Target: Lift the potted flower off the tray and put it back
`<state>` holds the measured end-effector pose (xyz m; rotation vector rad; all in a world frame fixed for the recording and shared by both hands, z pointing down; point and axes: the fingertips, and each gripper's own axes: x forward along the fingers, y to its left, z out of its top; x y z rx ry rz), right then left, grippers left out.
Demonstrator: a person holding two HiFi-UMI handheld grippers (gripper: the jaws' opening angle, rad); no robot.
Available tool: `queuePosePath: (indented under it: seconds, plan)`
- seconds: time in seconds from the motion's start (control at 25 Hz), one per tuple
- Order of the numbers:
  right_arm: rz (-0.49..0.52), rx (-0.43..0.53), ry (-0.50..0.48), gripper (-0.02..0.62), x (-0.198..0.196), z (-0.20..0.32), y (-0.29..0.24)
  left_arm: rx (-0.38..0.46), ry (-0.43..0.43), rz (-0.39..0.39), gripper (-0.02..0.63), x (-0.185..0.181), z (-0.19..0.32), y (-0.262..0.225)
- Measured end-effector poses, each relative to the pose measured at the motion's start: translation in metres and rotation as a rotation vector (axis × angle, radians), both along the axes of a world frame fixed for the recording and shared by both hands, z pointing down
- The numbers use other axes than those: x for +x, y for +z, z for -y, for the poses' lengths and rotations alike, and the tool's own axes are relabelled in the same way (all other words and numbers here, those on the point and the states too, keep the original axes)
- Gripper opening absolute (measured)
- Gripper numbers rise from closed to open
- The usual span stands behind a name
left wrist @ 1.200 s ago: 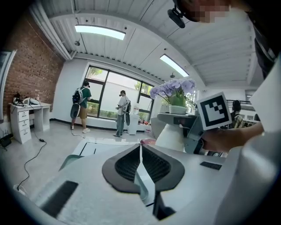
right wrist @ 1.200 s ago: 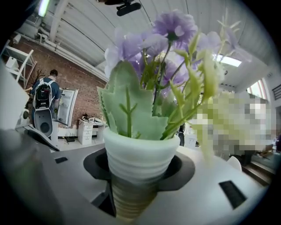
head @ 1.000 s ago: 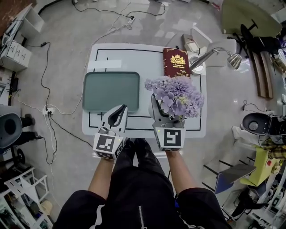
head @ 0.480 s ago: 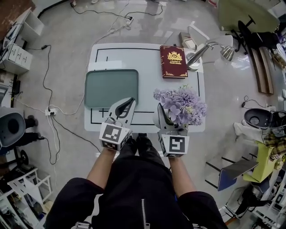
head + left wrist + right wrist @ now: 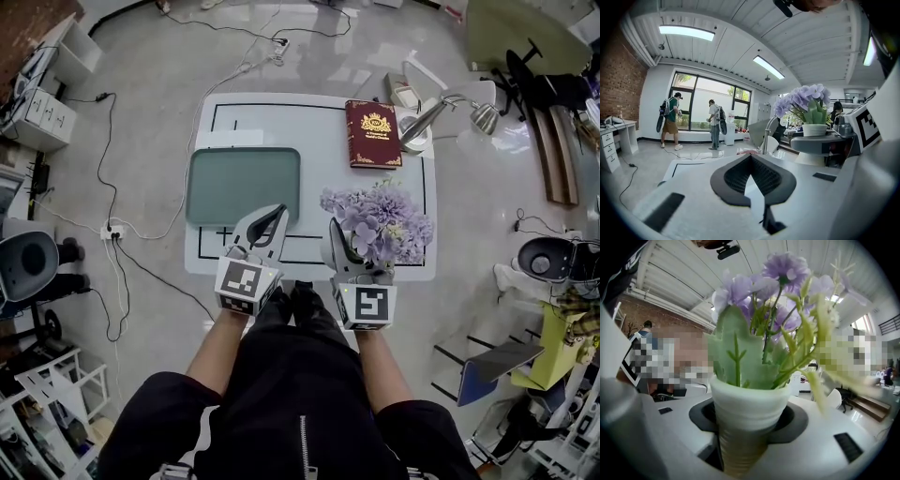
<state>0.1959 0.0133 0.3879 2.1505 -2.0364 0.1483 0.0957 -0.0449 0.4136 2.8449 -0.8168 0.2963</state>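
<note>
My right tool [image 5: 356, 255] clamped the potted flower [image 5: 380, 220] upright by its pot, with the tray [image 5: 244, 185] to its left. My left tool [image 5: 264, 221] was closed, unneeded.

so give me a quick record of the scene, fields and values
flower: pot clamped in right gripper, right of the tray
tray: bare, on the table's left half
left gripper: shut, holding nothing
table: also holds a book and a lamp
task stage: flower off the tray, not yet put back
</note>
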Motion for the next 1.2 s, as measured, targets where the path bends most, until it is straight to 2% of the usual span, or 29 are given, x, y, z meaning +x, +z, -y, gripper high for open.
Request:
queuePosePath:
  seconds: [0.24, 0.44, 0.8, 1.2]
  plan:
    - [0.022, 0.012, -0.003, 0.242, -0.006, -0.002, 0.003, 0.01, 0.007, 0.018, 0.005, -0.003, -0.004, -0.001]
    - [0.01, -0.013, -0.035, 0.242, -0.015, -0.002, 0.0, 0.023, 0.002, 0.004, 0.005, -0.004, -0.006, -0.006]
    - [0.003, -0.005, -0.044, 0.243, -0.017, -0.005, -0.003, 0.033, 0.001, -0.013, 0.004, -0.007, -0.011, -0.009]
    - [0.015, -0.018, -0.055, 0.243, -0.02, -0.004, 0.0, 0.001, -0.017, -0.006, 0.005, -0.011, -0.012, -0.001]
